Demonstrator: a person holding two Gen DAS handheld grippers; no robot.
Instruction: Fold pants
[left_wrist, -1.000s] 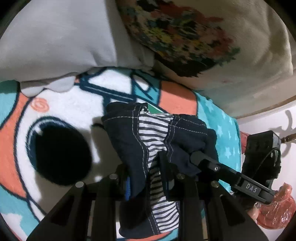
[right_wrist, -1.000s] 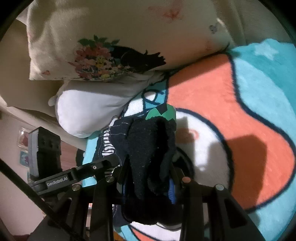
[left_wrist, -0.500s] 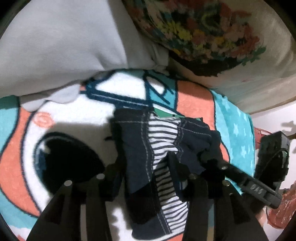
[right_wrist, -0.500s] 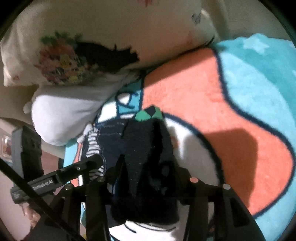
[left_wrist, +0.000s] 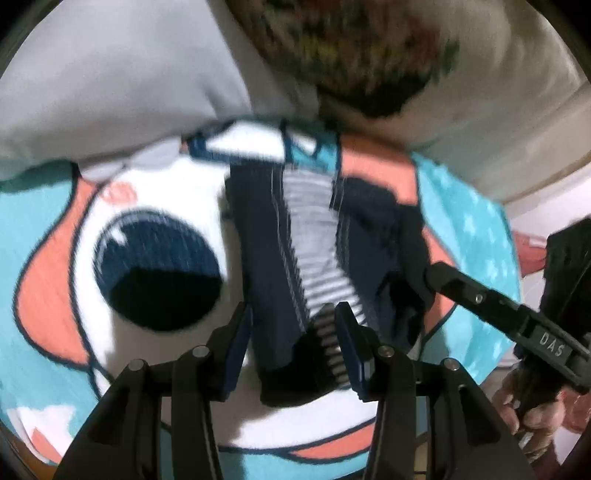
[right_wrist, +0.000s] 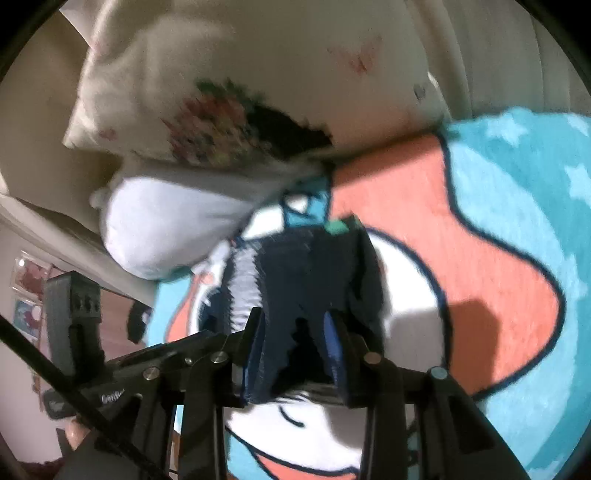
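Observation:
Navy pants (left_wrist: 266, 236) with a striped lining (left_wrist: 314, 236) lie bunched on a cartoon blanket (left_wrist: 51, 229). My left gripper (left_wrist: 293, 332) hovers over their near end, open, with the cloth between its jaws and not pinched. From the right, one finger of my right gripper (left_wrist: 454, 284) reaches the pants' dark edge. In the right wrist view the right gripper (right_wrist: 295, 343) is closing, and a dark fold of the pants (right_wrist: 306, 280) stands pinched between its pads. A green tag (right_wrist: 340, 225) shows at the far end.
A grey pillow (left_wrist: 110, 74) and a floral pillow (left_wrist: 351, 55) lie just beyond the pants at the head of the bed. The blanket (right_wrist: 517, 221) stretches wide to the right. A person's hand (left_wrist: 532, 410) holds the right gripper's handle at the bed's edge.
The left jaws have spread and let go of the pants, which now lie flatter. The right jaws widened, then drew in again on the dark fold. Both views crept toward the pillows.

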